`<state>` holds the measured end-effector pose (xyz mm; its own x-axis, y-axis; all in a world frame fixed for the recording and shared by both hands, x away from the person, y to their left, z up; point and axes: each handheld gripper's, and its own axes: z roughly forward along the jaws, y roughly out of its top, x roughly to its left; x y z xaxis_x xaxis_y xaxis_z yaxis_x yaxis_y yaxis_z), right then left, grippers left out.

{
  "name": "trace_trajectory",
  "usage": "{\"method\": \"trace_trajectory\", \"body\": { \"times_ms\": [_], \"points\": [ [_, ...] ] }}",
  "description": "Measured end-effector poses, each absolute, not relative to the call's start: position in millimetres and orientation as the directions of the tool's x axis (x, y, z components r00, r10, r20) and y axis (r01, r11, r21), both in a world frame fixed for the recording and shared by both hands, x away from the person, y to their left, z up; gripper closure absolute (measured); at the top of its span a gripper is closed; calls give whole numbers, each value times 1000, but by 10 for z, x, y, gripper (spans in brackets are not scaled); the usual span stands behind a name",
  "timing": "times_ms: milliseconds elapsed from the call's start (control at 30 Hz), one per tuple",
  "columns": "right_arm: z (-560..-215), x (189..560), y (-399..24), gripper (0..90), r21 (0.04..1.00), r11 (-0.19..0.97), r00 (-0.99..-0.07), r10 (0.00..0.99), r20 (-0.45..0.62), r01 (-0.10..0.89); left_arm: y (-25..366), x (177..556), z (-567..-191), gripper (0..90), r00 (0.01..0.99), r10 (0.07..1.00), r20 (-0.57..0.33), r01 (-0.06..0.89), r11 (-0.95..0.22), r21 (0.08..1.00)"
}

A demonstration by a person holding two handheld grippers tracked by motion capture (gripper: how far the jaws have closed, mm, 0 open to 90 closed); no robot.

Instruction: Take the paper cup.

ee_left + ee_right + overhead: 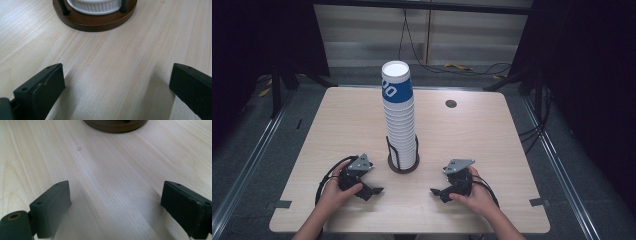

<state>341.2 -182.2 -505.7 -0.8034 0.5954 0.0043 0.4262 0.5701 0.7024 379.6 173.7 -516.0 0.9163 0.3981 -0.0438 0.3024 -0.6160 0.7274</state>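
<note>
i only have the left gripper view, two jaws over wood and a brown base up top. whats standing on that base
Observer: A tall stack of paper cups, the top one banded blue.
Operator: is it loose on the base
Observer: No, thin black posts on the round holder hem in its lowest cups.
Operator: wheres the other tool
Observer: The right tool rests on the table right of the holder, jaws open, nothing between them.

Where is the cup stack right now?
In the high view the cup stack stands upright in its round brown holder at the table's middle, beyond and between the left gripper and right gripper.
</note>
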Motion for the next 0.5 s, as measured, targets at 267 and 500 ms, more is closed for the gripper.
{"method": "trace_trajectory", "body": {
  "times_ms": [267,500],
  "points": [
    [-5057,3412,-1822,85,702,570,-804,595,5,426,1747,3784,-5155,0,913,406,-44,310,-617,724],
    [-5052,3409,-1830,119,709,566,-807,590,9,422,1798,3784,-5057,183,887,451,-102,385,-596,705]
  ]
}}
